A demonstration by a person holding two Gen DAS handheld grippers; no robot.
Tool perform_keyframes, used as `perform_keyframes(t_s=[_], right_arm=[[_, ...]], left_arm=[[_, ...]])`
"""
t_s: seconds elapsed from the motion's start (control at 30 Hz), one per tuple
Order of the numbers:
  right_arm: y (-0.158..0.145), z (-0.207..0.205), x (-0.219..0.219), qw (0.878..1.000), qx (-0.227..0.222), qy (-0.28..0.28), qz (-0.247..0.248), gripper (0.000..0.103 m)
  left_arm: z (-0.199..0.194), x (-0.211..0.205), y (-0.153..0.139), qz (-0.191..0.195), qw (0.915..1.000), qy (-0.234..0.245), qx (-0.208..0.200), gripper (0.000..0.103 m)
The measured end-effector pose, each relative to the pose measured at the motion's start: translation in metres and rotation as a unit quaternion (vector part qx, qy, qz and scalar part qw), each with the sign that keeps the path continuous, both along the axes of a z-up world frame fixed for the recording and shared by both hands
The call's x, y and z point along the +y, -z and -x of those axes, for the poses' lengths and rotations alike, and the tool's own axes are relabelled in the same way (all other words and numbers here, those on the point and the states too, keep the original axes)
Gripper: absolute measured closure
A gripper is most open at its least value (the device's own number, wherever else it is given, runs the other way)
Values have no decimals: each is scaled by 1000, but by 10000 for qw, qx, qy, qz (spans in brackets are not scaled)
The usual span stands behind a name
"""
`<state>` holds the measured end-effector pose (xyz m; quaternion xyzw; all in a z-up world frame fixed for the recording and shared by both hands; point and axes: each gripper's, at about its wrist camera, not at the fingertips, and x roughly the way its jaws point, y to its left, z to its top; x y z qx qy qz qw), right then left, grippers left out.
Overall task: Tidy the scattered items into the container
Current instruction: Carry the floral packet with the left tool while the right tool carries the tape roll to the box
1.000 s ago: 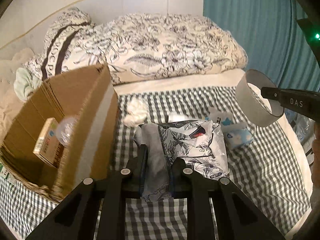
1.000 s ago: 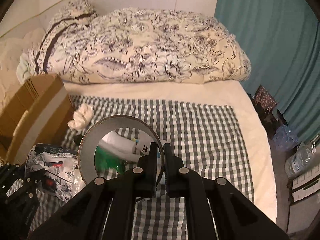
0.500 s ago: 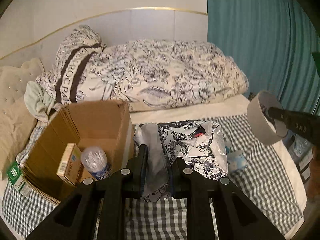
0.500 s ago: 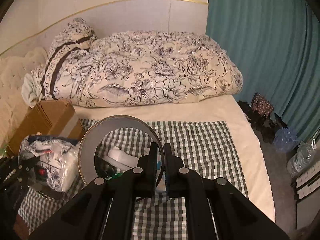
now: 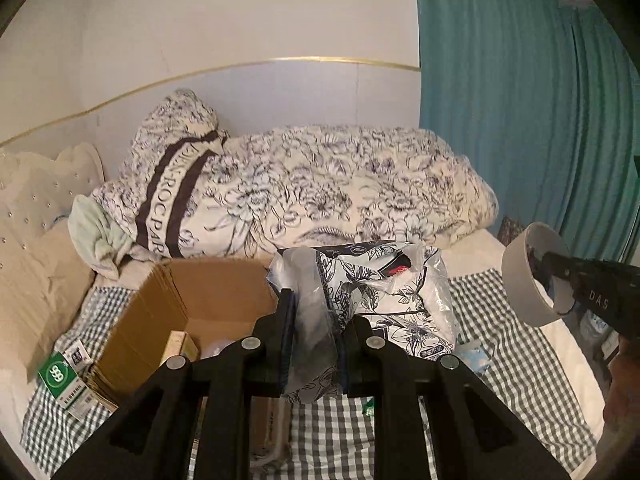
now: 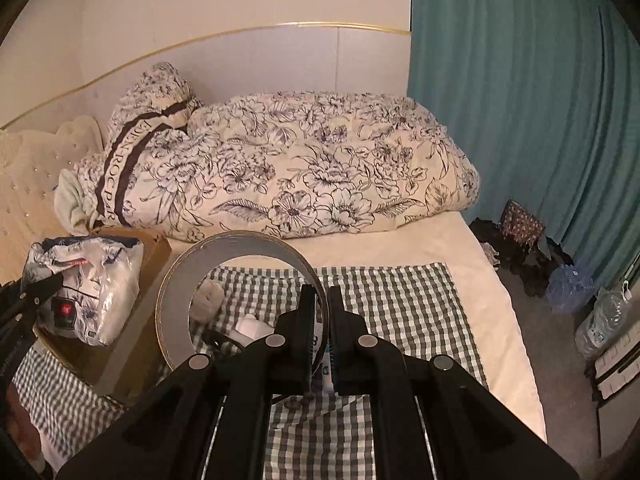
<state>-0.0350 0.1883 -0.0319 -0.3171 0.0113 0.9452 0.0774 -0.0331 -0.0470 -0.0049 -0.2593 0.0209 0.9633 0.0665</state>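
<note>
Left wrist view: left gripper (image 5: 316, 320) fingers clamp a floral plastic packet (image 5: 384, 300) above the cardboard box (image 5: 192, 300); right gripper (image 6: 322, 312) fingers pinch a tape roll (image 6: 176, 292) beside the box.

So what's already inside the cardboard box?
Inside the cardboard box, a yellowish carton stands against the near wall, with something pale and clear beside it. The left hand-held gripper and its floral plastic package cover the rest.
</note>
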Motion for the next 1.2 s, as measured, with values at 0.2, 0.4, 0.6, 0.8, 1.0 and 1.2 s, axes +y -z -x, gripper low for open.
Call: perform_keyframes(t_s=[0.2,0.4,0.6,0.8,1.0,1.2], right_arm=[[-10,-5,-9,10000,84,-30,16,97],[-13,-3,-26,9999,92,-131,54,97],[-14,7,-56,9994,72,-345,35,97],[-17,21,-88,9983,43,-589,28,97],[-15,36,-121,9964,14,-845,70,97],[-7,46,-156,9943,-67,-1063,25,97]], left_arm=[[-6,-13,-15,4,9999,-69,149,85],[-9,-32,-18,-12,9996,-200,173,85],[-7,-55,-16,-23,9992,-378,112,85],[-4,-84,-13,4,9982,-595,44,85],[0,-113,-10,56,9966,-820,4,85],[4,-138,-7,108,9949,-1001,-45,85]])
